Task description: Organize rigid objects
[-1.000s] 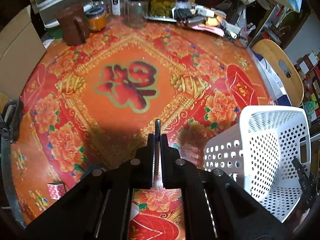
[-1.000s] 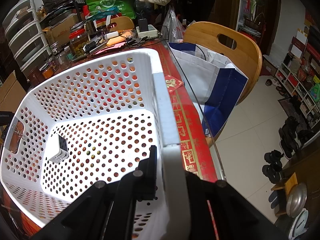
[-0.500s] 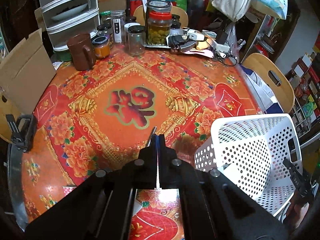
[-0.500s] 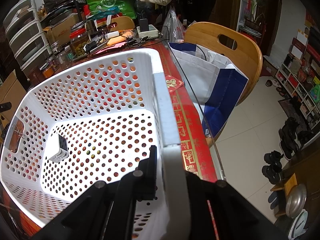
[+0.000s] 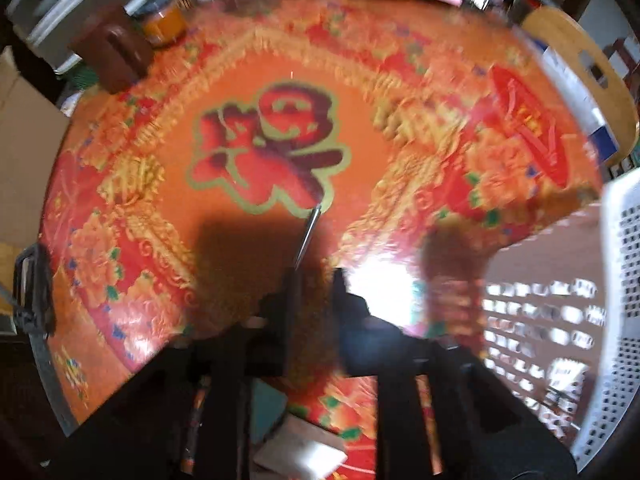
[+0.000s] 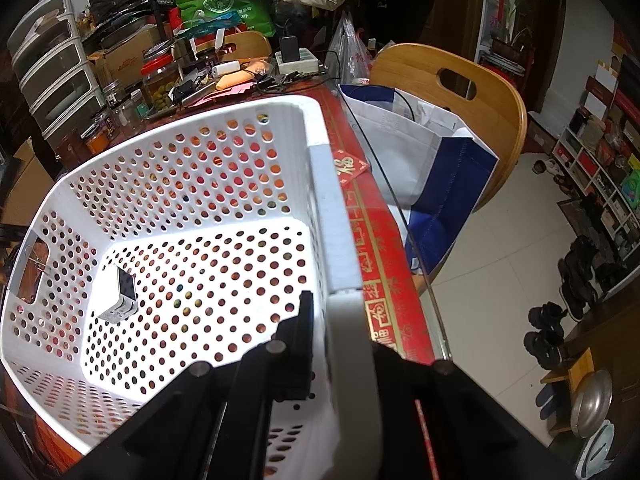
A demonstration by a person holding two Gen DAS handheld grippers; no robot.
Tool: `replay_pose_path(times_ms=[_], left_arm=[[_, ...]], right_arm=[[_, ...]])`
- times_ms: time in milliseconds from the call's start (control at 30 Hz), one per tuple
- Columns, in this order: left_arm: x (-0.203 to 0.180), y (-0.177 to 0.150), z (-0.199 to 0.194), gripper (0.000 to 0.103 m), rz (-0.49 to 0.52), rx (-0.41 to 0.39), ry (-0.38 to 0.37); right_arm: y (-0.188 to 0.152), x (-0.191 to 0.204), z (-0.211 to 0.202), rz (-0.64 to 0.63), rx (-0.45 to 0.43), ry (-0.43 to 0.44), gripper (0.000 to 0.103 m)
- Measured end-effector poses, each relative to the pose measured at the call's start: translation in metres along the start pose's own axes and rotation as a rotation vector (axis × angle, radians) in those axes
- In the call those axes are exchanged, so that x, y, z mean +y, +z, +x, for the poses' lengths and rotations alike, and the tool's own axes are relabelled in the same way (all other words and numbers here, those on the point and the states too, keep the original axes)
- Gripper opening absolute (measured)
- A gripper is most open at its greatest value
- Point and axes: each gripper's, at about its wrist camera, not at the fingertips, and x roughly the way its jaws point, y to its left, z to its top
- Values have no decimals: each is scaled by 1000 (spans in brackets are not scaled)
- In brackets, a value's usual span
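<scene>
Left wrist view (blurred). My left hand-held gripper (image 5: 314, 280) pointed steeply down at the red floral counter (image 5: 120, 248), its jaws opening. A thin metal rod (image 5: 308, 232) ran from beside the left finger up toward the frame's centre; whether the pads touched it I could not tell. The white perforated basket (image 5: 616, 280) filled the right edge. A brown mug (image 5: 116, 56) and jars stood upper left, well apart. A pale flat object (image 5: 300, 452) lay at the bottom centre, partly hidden.

Right wrist view. My right hand-held gripper (image 6: 326, 344) was clamped narrow on the basket's (image 6: 332, 216) right rim, steadying it. Inside, at lower left, rested a small white cube-shaped item (image 6: 120, 296); a wooden chair (image 6: 460, 92) stood upper right.

I judged the step as releasing the rod onto the counter or regrasping it; the next move called for a clean grasp and transfer rightward over the basket rim.
</scene>
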Motion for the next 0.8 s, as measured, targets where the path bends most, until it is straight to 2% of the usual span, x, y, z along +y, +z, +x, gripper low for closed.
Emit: replay_pose_path(times_ms=[133,200,367,400,433,467,533,667,800], left_arm=[[12,2,6,42,-17,-29,-26],[18,4,9,56,-9,-19,-25],[27,6,22,55,23,18,-28],[27,6,24,50,29,15,-35],[27,5,23,36,31,7,-47],[26,5,23,29,30,9,-66],[21,3,21,7,51,11,-57],[9,-1,20,5,103,8,-14],[17,-1,19,5,64,-13,-13]], right_arm=[[-1,0,0,-5,1,3,8],[-1,0,0,-6,2,2,8],[-1,0,0,-6,3,2,8],[-1,1,0,-7,3,1,8],[-1,1,0,-7,3,1,8],[-1,0,0,-7,3,1,8],[0,1,0,-7,3,0,8],[1,0,1,-7,6,-2,8],[1,-1,1,-7,5,-1,8]])
